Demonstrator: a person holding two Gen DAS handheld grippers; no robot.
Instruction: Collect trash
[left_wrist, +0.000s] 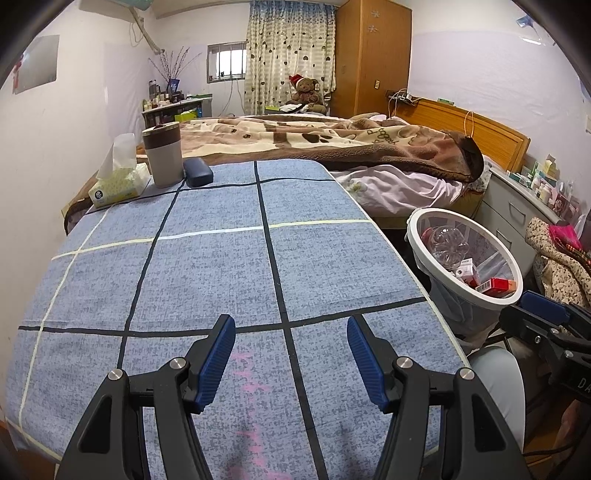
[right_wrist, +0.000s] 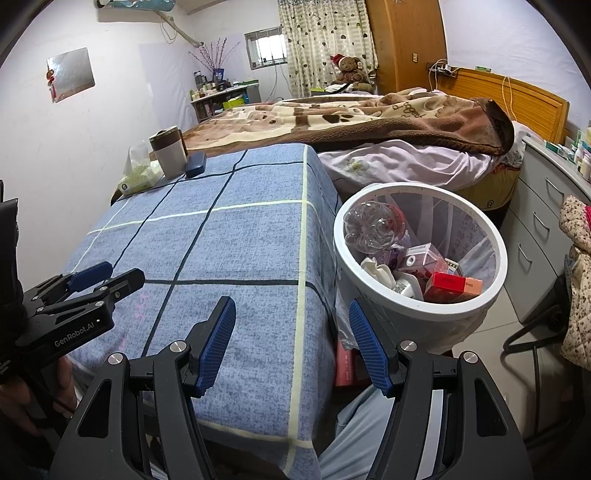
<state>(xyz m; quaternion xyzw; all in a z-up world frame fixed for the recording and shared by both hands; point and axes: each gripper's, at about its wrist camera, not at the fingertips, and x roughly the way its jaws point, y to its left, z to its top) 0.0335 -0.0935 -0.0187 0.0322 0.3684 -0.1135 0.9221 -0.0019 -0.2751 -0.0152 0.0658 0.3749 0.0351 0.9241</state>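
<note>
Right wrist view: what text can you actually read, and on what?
"GenRobot.AI": on the left tool's black body.
Red box in the trash bin: print too blurred.
Tissue pack: logo too small.
Blanket: lettering upside down, unreadable.

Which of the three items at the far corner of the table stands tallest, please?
The brown-and-grey lidded cup. It stands upright above the tissue pack to its left and the flat dark blue case to its right.

Checked table (left_wrist: 229, 266) holds tissues (left_wrist: 118, 182), cup (left_wrist: 162, 155), case (left_wrist: 198, 171).
</note>
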